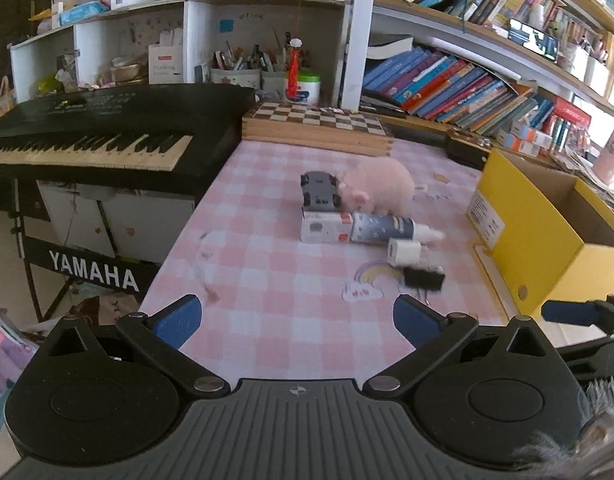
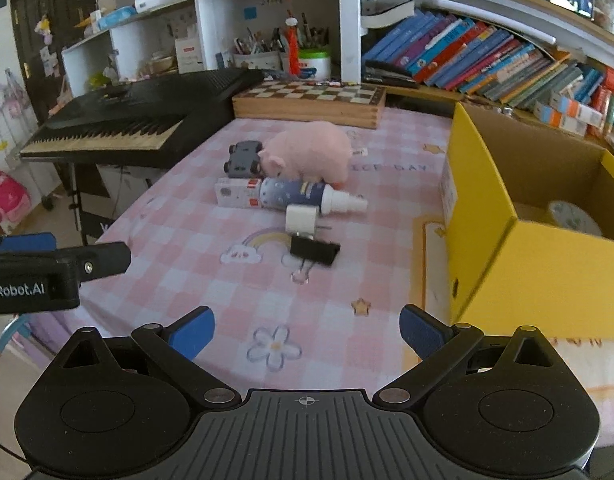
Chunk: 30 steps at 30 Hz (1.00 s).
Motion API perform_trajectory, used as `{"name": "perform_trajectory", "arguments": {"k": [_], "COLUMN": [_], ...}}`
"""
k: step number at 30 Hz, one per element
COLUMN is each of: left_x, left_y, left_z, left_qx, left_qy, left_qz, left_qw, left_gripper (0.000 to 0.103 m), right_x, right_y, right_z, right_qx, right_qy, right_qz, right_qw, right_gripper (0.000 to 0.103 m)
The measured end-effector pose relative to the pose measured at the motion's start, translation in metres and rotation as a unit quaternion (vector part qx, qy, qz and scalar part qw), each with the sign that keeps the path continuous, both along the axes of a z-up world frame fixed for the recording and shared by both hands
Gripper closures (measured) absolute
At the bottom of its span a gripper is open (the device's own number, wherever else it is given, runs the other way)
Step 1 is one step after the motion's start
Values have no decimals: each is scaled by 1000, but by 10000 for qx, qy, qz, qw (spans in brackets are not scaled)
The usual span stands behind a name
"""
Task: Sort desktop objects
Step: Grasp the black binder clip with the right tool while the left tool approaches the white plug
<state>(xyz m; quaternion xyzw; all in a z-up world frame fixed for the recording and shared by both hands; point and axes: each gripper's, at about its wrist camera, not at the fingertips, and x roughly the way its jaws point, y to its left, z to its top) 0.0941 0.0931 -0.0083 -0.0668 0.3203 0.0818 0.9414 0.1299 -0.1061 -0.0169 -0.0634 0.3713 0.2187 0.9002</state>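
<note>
A pink plush pig [image 2: 307,154], a grey toy car [image 2: 243,159], a small white box [image 2: 238,193], a blue spray bottle [image 2: 307,196], a white charger plug [image 2: 302,218] and a black binder clip [image 2: 314,252] lie clustered mid-table on the pink checked cloth. The same cluster shows in the left wrist view: pig [image 1: 381,184], car [image 1: 320,192], box [image 1: 326,227], bottle [image 1: 391,230], plug [image 1: 404,252], clip [image 1: 423,279]. My left gripper [image 1: 297,320] is open and empty, short of the cluster. My right gripper [image 2: 307,332] is open and empty, near the table's front.
An open yellow cardboard box [image 2: 527,248] stands at the right, with a round pale object inside. A chessboard box [image 2: 311,102] lies at the back. A black keyboard [image 2: 139,120] stands off the left edge. Shelves of books fill the back wall.
</note>
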Motion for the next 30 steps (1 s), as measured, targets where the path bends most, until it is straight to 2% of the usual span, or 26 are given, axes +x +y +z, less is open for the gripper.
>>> {"name": "perform_trajectory", "arguments": {"k": [15, 20, 22, 27, 30], "left_x": [66, 82, 87, 102, 112], "left_y": [0, -2, -3, -7, -9], "left_z": [-2, -3, -3, -5, -8], "left_qx": [-52, -88, -90, -225, -307], "left_qy": [152, 181, 194, 236, 316], "left_qz": [46, 21, -21, -226, -364], "left_qw": [9999, 9998, 9998, 9992, 9984], "left_gripper": [0, 0, 0, 2, 3], "right_x": [49, 60, 64, 75, 81], "right_y": [17, 23, 24, 29, 32], "right_z": [-33, -40, -43, -51, -53], "right_qx": [268, 225, 181, 193, 239], "right_qy": [110, 76, 73, 171, 187], "right_qz": [-119, -169, -230, -234, -190], "right_qw": [9995, 9996, 9995, 9994, 9994], "right_gripper": [4, 10, 17, 22, 30]}}
